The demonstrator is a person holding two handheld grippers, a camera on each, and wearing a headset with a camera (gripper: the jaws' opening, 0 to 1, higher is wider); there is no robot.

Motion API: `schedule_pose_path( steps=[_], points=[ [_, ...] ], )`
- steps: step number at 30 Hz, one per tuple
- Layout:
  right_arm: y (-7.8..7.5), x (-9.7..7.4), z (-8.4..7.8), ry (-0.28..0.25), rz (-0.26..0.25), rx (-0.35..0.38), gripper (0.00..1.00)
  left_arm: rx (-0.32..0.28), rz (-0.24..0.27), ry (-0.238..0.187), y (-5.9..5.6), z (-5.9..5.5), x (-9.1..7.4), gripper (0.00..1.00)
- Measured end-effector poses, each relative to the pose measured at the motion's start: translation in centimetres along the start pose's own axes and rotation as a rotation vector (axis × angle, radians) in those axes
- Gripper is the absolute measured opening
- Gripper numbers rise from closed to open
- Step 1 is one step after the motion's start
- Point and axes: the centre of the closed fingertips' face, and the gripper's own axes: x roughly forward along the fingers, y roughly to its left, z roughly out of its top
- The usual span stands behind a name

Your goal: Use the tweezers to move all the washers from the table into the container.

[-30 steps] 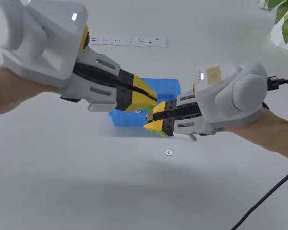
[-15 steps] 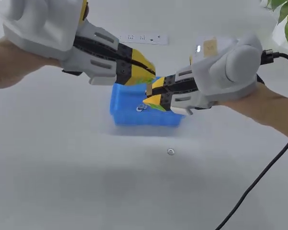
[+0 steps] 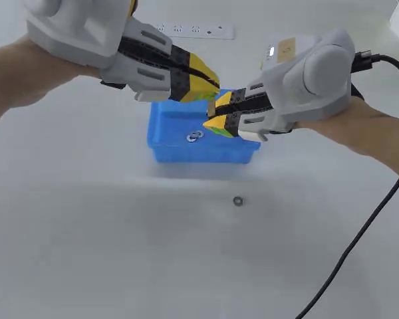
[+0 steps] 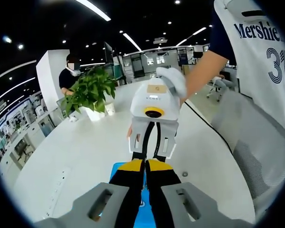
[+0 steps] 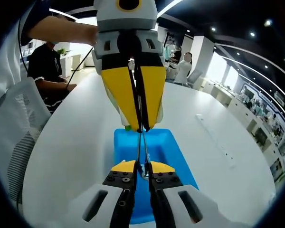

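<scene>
A blue container (image 3: 186, 154) stands mid-table with two washers (image 3: 194, 137) lying inside it. One more washer (image 3: 237, 201) lies on the white table in front of it, also visible as a washer (image 4: 184, 174) in the left gripper view. My left gripper (image 3: 211, 80) reaches in from the upper left and is shut on thin metal tweezers (image 5: 140, 145). The tweezers run down into my right gripper (image 5: 142, 167), whose jaws are closed around their lower part. Both grippers meet tip to tip over the container (image 5: 166, 152).
A white power strip (image 3: 196, 30) lies at the table's far edge. A black cable (image 3: 359, 232) trails from the right gripper across the table's right side. A potted plant (image 4: 90, 92) stands on the table, and people sit beyond it.
Both grippers have moved from the container's front edge to above its middle and far side. The washers inside the container have come into sight.
</scene>
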Motion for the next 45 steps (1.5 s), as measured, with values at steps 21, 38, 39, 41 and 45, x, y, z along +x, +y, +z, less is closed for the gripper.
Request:
schedule_pose_path(
  steps=[21,38,39,41,45],
  points=[
    [-0.4,1.8,-2.6,0.038,0.017,0.139,0.1,-0.078,-0.017,0.045,1.4,-3.2,1.7,0.05],
    [-0.3,2.0,-3.2,0.06,0.03,0.182,0.11,-0.119,-0.02,0.058,1.8,-3.8,2.1,0.05],
    [-0.3,2.0,-3.3,0.06,0.032,0.187,0.11,-0.12,-0.02,0.059,1.8,-3.8,2.1,0.05],
    [-0.1,2.1,-3.4,0.066,0.039,0.196,0.11,-0.128,-0.02,0.064,1.8,-3.9,2.2,0.05],
    [0.0,2.1,-3.6,0.071,0.044,0.208,0.11,-0.132,-0.019,0.073,1.8,-4.1,2.3,0.05]
  ],
)
